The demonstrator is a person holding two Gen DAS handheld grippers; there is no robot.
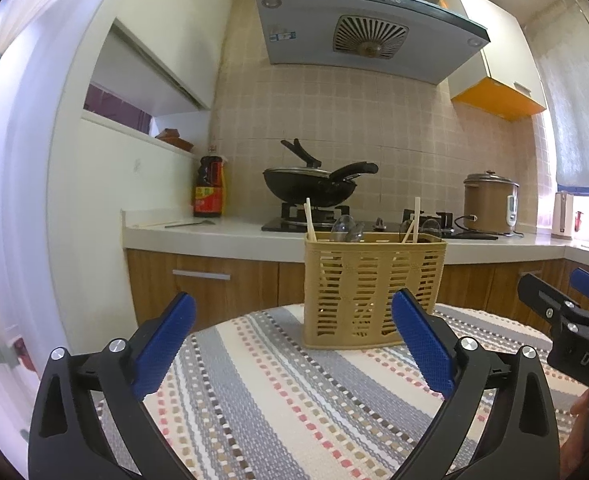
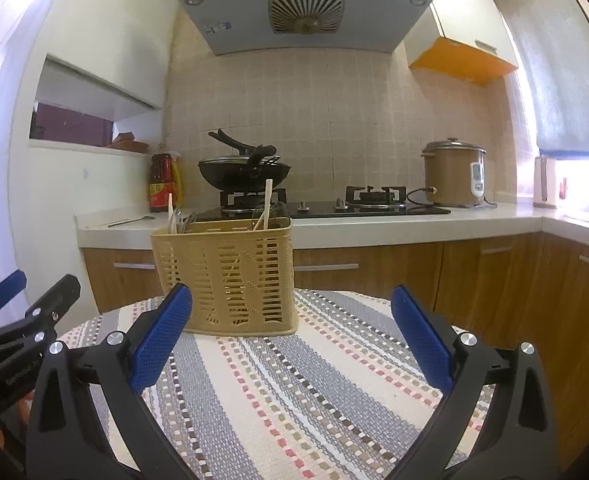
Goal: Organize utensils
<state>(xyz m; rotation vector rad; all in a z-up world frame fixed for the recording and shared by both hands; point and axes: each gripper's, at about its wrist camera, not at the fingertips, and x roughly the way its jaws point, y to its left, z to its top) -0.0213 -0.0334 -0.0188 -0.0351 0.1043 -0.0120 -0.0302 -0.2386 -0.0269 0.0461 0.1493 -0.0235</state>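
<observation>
Both grippers low over striped cloth [image 1: 278, 392]: left gripper [image 1: 293, 312] spread wide, empty; right gripper [image 2: 292, 306] likewise spread, nothing between pads. Slotted utensil basket [image 1: 374, 288] upright ahead on cloth, chopsticks [image 1: 309, 220] and spoons standing inside, probably sorted already.

The left gripper [image 1: 292, 330] points roughly level, its blue pads spread wide with nothing between them. The right gripper [image 2: 292, 326] sits alongside, likewise level, wide apart and empty.
</observation>
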